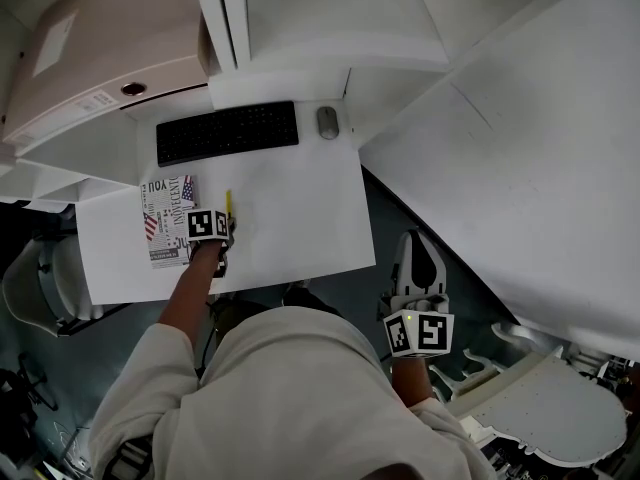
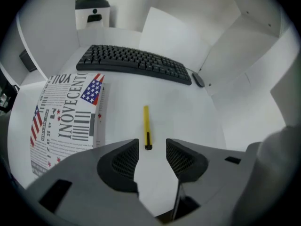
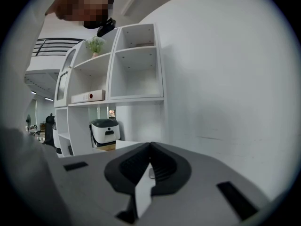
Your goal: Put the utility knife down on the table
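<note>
A slim yellow utility knife (image 2: 146, 126) lies flat on the white table (image 2: 178, 107), its black end nearest my left gripper (image 2: 152, 149). That gripper hangs just above the knife's near end, jaws open, nothing between the pads. In the head view the knife (image 1: 228, 206) shows as a short yellow strip just beyond the left gripper (image 1: 213, 230). My right gripper (image 1: 414, 268) is held off the table's right edge, level, with its jaws shut and empty (image 3: 149, 165).
A printed box with a flag pattern (image 2: 66, 117) lies left of the knife. A black keyboard (image 2: 136, 62) and a grey mouse (image 2: 199, 80) sit at the back of the table. White shelving (image 3: 113, 74) with a rice cooker stands off the table's right side.
</note>
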Available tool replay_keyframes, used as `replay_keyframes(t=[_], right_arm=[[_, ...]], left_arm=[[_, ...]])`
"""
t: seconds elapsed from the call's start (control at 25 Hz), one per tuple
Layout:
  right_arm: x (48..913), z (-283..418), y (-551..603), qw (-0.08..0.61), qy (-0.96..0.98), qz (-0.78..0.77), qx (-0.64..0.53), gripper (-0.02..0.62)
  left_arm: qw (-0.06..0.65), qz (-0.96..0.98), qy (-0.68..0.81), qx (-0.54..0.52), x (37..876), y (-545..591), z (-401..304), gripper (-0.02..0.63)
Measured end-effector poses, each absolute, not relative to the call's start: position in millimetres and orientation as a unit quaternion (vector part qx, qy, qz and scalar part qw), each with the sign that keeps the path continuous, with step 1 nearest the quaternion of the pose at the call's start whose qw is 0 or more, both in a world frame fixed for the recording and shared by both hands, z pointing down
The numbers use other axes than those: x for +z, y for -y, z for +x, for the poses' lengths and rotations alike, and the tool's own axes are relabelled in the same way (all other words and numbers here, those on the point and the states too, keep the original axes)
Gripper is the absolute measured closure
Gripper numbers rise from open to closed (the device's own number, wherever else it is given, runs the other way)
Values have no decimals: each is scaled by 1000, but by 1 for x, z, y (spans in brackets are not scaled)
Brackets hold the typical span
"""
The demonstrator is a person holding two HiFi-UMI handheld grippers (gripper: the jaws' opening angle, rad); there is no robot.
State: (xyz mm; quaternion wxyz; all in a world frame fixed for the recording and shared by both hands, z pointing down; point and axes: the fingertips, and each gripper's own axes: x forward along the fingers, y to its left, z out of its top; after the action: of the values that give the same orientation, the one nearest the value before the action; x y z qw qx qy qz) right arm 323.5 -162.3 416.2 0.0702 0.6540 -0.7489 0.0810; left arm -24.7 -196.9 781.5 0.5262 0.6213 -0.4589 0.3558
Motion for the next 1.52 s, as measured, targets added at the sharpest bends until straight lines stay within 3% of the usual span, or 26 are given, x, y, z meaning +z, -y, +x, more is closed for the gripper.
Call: replay_keyframes(t=[0.4,0.96,1.16,1.52], right_arm=[[401,305,143,65,739,667,64,592],[382,270,104,57,724,686,43,592],[375,261,90,51,713,699,35,592],[360,243,60,37,685,727,17,592]], left_arm=[[430,733,456,263,701,226,-14,442],[228,863,427,144,552,239,0,450],[150,890,414,116,507,232,-3,465],[69,909,408,52,434,225,-25,522]])
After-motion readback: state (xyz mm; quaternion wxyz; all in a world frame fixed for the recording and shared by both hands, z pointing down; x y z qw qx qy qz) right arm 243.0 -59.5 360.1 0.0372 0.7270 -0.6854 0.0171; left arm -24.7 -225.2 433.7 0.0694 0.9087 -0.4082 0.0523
